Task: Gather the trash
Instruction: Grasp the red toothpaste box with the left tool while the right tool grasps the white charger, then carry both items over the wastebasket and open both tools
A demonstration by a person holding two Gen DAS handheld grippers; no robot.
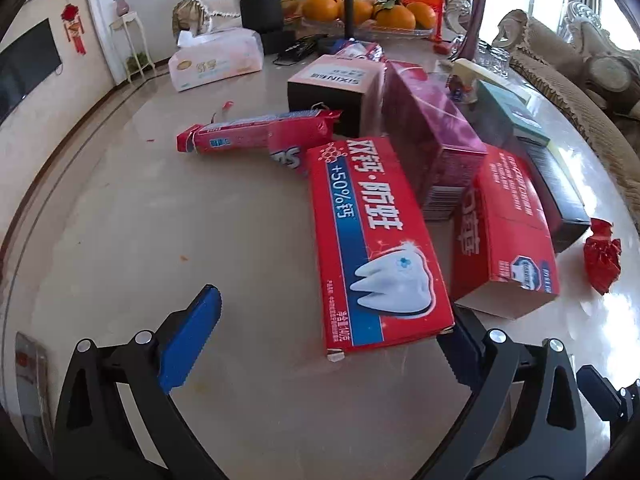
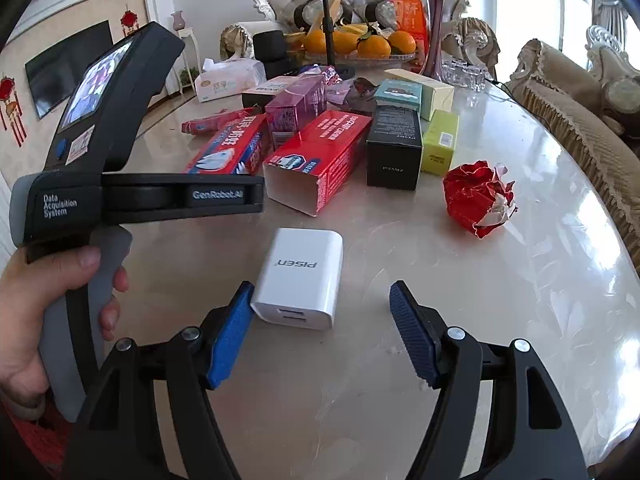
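Note:
A red toothpaste box with a white tooth point(image 1: 372, 248) lies on the marble table; its near end sits between my left gripper's point(image 1: 332, 344) open fingers, close to the right pad. The same box shows in the right wrist view point(image 2: 230, 148). Beside it lie an open red carton point(image 1: 504, 232) point(image 2: 320, 156), a purple box point(image 1: 432, 140), a red wrapper tube point(image 1: 256, 136) and a crumpled red paper ball point(image 1: 602, 256) point(image 2: 478, 200). My right gripper point(image 2: 322, 308) is open around a white PISEN charger point(image 2: 300, 276), whose corner touches the left pad.
Black point(image 2: 394, 152), yellow-green point(image 2: 440, 142) and teal point(image 2: 400, 94) boxes stand behind. A tissue pack point(image 1: 216, 64), a bowl of oranges point(image 1: 360, 12), a purple vase point(image 2: 436, 36) and glassware are at the far end. The left hand-held gripper body point(image 2: 132, 196) is at the left. Sofas ring the table.

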